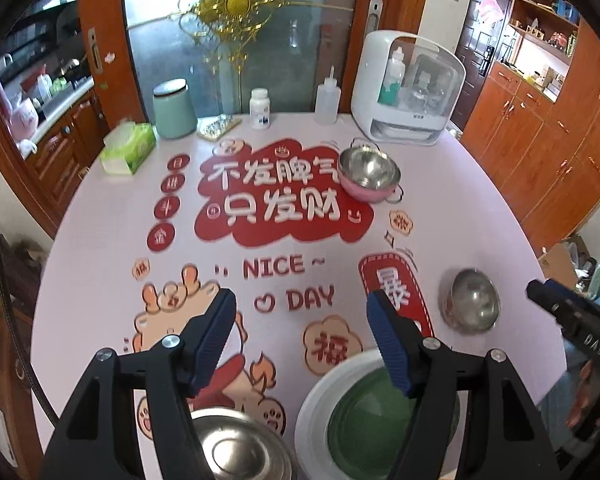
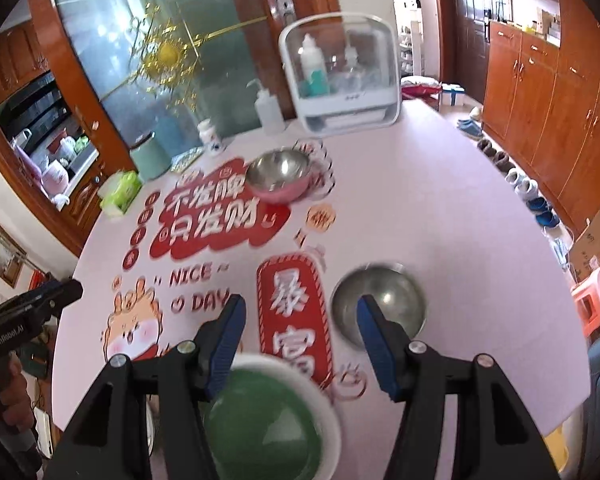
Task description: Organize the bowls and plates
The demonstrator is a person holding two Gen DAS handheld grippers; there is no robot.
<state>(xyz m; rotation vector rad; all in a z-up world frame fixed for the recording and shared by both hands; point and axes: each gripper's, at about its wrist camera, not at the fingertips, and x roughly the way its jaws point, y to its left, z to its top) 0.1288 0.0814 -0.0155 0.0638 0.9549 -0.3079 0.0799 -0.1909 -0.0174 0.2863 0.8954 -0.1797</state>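
Bowls: steel bowl [image 1: 240, 446] by green bowl [image 1: 364, 412] shows only in left view.

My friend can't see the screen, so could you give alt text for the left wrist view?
Open black-and-blue tongs hang empty above a pink table printed with red cartoon lettering. Near them sit a green-and-white bowl and a steel bowl; further off are a steel bowl and a pink one.

On the table [image 1: 480, 208], the bowl with handles [image 1: 369, 175] stands just before the storage box [image 1: 406, 88]. Nearer than that bowl and to its right sits a steel bowl [image 1: 472, 300]; nearer still, a rimmed plate [image 1: 320, 412], with another steel bowl [image 1: 240, 448] left of it.
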